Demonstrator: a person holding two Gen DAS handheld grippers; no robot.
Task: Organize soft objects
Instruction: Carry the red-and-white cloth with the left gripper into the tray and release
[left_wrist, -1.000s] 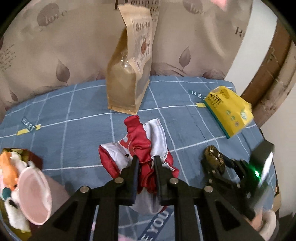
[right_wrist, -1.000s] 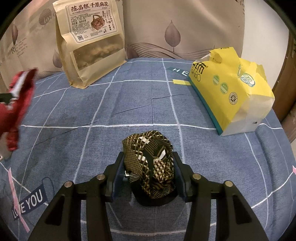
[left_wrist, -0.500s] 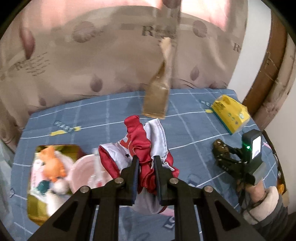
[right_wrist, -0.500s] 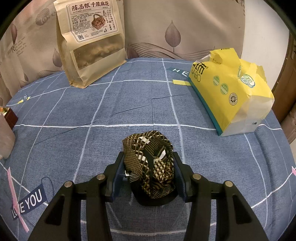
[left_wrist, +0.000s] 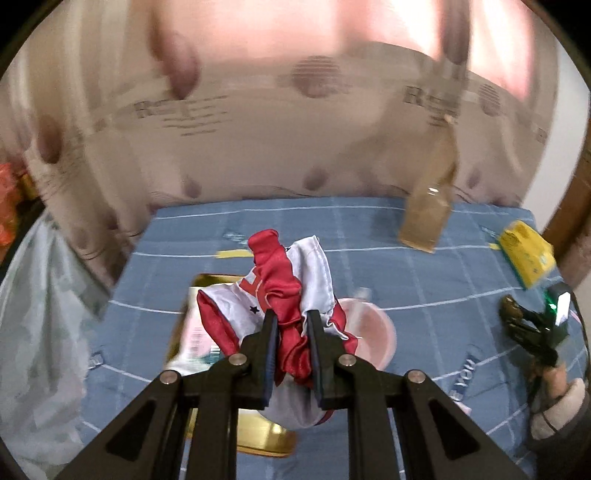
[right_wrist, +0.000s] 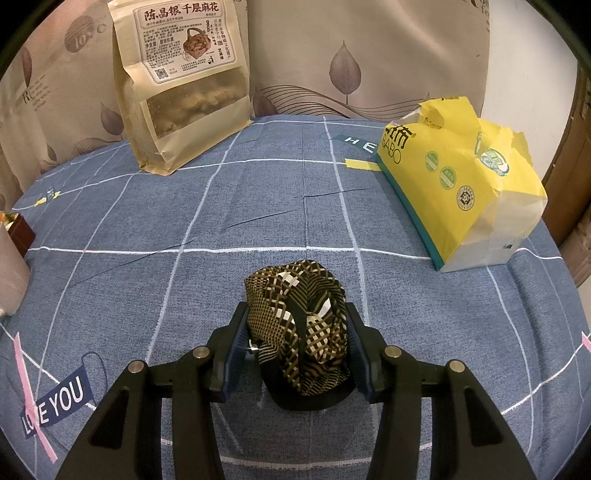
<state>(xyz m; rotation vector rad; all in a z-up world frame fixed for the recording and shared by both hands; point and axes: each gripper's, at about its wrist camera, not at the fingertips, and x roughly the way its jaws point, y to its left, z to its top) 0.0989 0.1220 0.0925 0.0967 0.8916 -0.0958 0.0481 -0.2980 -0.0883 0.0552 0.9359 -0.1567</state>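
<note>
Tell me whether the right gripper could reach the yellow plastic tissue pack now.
Probably not yet: the right gripper is shut on a brown patterned cloth bundle, though bare blue bedsheet lies before the yellow plastic tissue pack.

Blue checked bedspread (right_wrist: 258, 206) carries snack bag (right_wrist: 181, 85), tissue pack (right_wrist: 461, 181).

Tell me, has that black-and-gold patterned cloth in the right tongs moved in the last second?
No. The patterned cloth sits clamped in the right tongs at the same spot, just below the white line on the blue sheet, with the yellow pack unchanged beside it.

Left claw (left_wrist: 291, 332), right claw (right_wrist: 297, 343): black angular arms, silver screws, blue-edged pads; grey sleeve (left_wrist: 565, 424).
</note>
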